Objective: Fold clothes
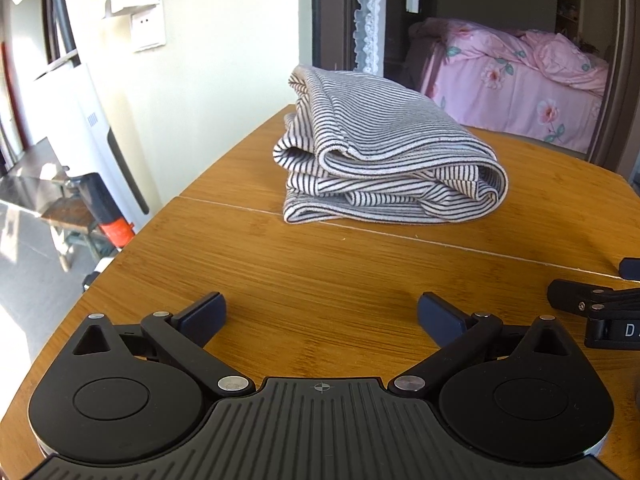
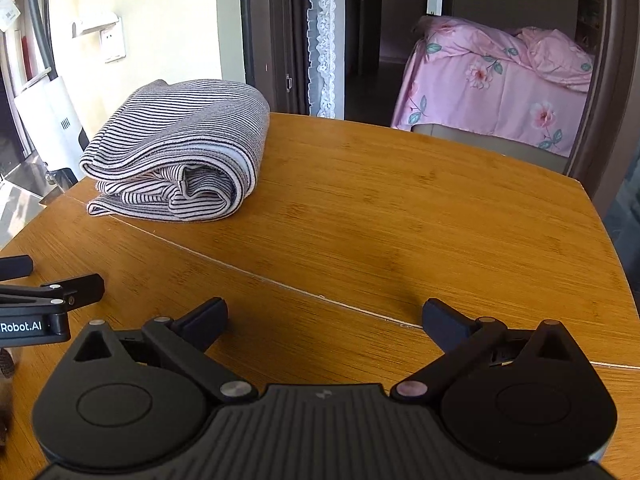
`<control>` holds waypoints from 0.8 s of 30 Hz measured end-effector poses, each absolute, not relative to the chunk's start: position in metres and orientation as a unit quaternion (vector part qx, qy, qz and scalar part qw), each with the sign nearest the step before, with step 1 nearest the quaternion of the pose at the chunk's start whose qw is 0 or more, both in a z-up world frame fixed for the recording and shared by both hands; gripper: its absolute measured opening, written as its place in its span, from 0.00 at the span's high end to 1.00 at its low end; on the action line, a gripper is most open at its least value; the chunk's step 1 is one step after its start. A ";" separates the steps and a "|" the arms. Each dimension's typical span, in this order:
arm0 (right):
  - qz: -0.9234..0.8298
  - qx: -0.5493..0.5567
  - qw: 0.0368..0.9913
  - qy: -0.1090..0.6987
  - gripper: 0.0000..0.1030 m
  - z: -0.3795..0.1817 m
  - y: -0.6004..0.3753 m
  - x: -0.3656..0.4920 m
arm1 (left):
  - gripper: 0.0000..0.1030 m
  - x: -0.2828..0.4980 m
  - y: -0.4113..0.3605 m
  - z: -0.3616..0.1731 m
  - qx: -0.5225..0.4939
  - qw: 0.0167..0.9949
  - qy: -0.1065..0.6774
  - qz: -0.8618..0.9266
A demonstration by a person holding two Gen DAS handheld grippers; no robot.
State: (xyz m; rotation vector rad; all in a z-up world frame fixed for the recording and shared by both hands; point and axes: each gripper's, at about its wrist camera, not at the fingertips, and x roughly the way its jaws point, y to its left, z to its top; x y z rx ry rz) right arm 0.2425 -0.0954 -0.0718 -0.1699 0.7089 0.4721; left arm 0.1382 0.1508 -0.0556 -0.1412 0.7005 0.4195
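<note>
Black-and-white striped knit garment sits folded in a compact stack on the wooden bamboo-grain desk, ahead of the left gripper, ahead-left of the right gripper. Both grippers spread wide, empty, well apart from it. Fold looks done; nothing else visible to fold.

A wooden table fills the foreground. At two o'clock stands a bed under pink flowered covers; at ten o'clock, a wall socket; a lace curtain hangs at twelve.

right gripper cut off by frame edge, bed partly behind doorframe
</note>
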 end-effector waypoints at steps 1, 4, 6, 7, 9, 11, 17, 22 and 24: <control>0.229 -0.082 0.907 0.343 0.00 -0.072 -0.096 0.242 | 0.00 0.138 0.151 -0.056 -0.069 0.915 0.340 0.203; 0.228 -0.080 0.908 0.343 0.00 -0.071 -0.095 0.242 | 0.00 0.139 0.152 -0.056 -0.070 0.916 0.340 0.202; 0.228 -0.079 0.908 0.343 0.00 -0.071 -0.096 0.241 | 0.00 0.139 0.152 -0.056 -0.070 0.916 0.340 0.201; 0.227 -0.079 0.908 0.343 0.00 -0.071 -0.097 0.241 | 0.00 0.139 0.153 -0.056 -0.070 0.916 0.340 0.200; 0.225 -0.078 0.909 0.342 0.00 -0.071 -0.098 0.241 | 0.00 0.139 0.155 -0.057 -0.070 0.917 0.339 0.199; 0.223 -0.077 0.910 0.342 0.00 -0.071 -0.098 0.240 | 0.00 0.139 0.155 -0.057 -0.070 0.917 0.339 0.199; 0.214 -0.075 0.912 0.342 0.00 -0.071 -0.099 0.240 | 0.00 0.139 0.154 -0.057 -0.070 0.917 0.338 0.200; 0.226 -0.080 0.912 0.334 0.00 -0.072 -0.095 0.246 | 0.00 0.144 0.148 -0.057 -0.080 0.910 0.332 0.234; 0.237 -0.082 0.911 0.328 0.00 -0.073 -0.094 0.250 | 0.00 0.148 0.146 -0.057 -0.084 0.906 0.330 0.250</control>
